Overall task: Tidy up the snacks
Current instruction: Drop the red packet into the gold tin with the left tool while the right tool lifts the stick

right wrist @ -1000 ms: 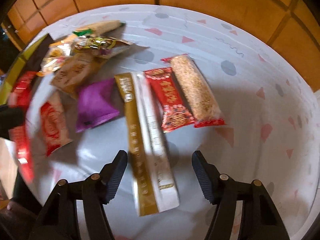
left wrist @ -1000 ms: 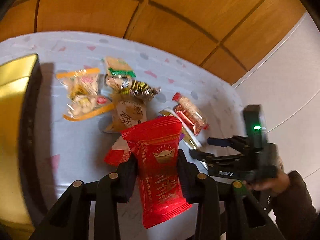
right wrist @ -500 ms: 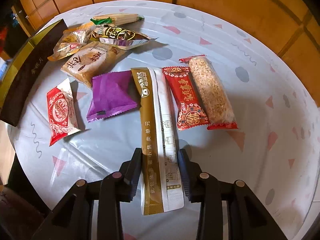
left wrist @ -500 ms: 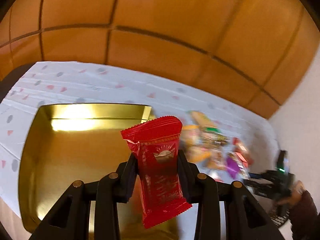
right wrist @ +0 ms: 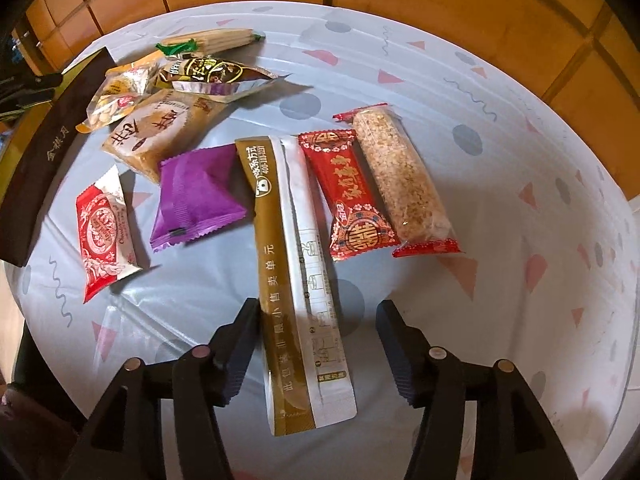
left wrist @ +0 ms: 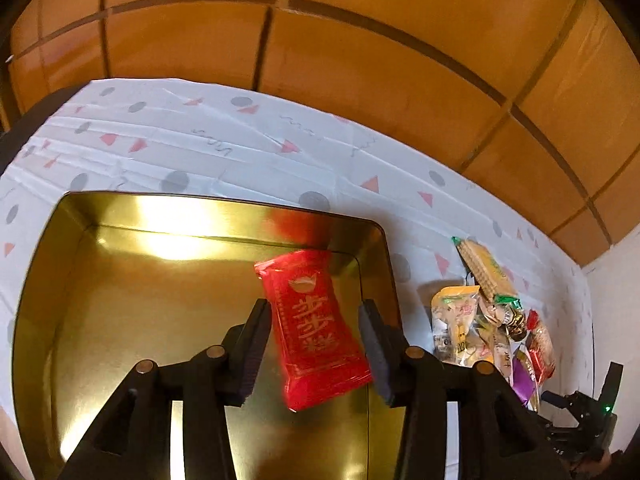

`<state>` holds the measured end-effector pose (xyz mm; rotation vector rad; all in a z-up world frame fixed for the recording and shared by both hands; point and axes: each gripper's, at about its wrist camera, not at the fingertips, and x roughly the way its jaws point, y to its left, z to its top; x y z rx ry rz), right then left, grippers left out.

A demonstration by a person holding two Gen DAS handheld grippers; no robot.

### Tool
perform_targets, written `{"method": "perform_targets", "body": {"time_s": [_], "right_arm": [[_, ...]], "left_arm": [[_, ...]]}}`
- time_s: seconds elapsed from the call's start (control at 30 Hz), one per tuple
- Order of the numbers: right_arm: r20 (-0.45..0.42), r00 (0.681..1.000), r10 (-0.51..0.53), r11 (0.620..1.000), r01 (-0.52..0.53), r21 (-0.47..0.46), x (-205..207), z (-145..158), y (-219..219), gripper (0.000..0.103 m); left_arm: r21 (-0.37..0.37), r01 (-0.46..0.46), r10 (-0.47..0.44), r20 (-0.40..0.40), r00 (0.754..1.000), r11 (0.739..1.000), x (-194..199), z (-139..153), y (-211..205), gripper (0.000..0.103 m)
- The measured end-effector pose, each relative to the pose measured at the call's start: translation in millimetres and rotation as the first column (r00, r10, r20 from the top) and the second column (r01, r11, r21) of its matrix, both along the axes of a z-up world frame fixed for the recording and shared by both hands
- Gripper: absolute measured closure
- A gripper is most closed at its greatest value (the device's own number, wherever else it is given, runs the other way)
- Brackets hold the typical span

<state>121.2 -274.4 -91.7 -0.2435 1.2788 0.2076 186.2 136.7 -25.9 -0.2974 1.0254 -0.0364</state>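
Only "400" reads on the gold sachet (right wrist: pixel 294 280).

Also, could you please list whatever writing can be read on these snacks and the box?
"金秋月": side of the dark box.
"此包装非最小售卖单元": gold-and-white sachet.
"囍": red candy beside that sachet.
All other lettering, including on the red packet and the brown packet, is too blurred or small to read.

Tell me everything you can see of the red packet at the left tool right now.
The red packet is a glossy pillow-shaped wrapper with crimped ends and gold printed characters. It hangs tilted, motion-blurred, between the fingers of the left tool, whose jaws have just been opening; neither pad presses on it. It is over the right side of the open gold tin, apparently dropping in.
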Motion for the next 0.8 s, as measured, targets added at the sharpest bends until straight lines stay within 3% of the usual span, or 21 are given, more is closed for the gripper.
{"method": "perform_targets", "body": {"time_s": [0.13,0.23,0.37,0.5,0.53,0.6,0.73,0.8], "right_arm": [[-0.002,1.0,-0.006,1.0,0.006,0.006,3,0,-5,0.041],[-0.021,0.999,-0.033,0.999,0.034,0.036,8,-1,-6,0.038],[-0.025,0.998,-0.054,0.997,0.056,0.05,22,-2,-6,0.033],[-0.014,0.998,-0.067,0.996,0.067,0.052,34,-2,-2,0.036],[-0.015,0.998,-0.062,0.997,0.063,0.05,34,-2,-1,0.042],[-0.029,0.999,-0.042,0.998,0.044,0.052,30,2,5,0.066],[-0.024,1.0,0.008,1.0,-0.009,-0.025,9,3,25,0.072],[-0.017,1.0,-0.013,1.0,0.012,-0.023,3,5,27,0.075]], "left_arm": [[0.032,-0.04,0.039,0.042,0.998,0.999,-34,12,-3,0.057],[0.07,-0.016,0.009,0.096,0.995,0.997,-63,20,-16,0.057],[0.054,0.039,-0.045,0.112,0.993,0.998,-94,22,-32,0.057],[0.036,0.058,-0.062,0.115,0.991,0.998,-114,20,-41,0.057],[0.036,0.066,-0.07,0.116,0.991,0.997,-119,19,-43,0.057],[0.048,0.075,-0.081,0.119,0.99,0.996,-128,19,-46,0.057],[0.099,0.076,-0.088,0.13,0.988,0.992,-142,20,-50,0.057],[0.109,0.062,-0.075,0.121,0.99,0.992,-144,20,-48,0.057]]}}
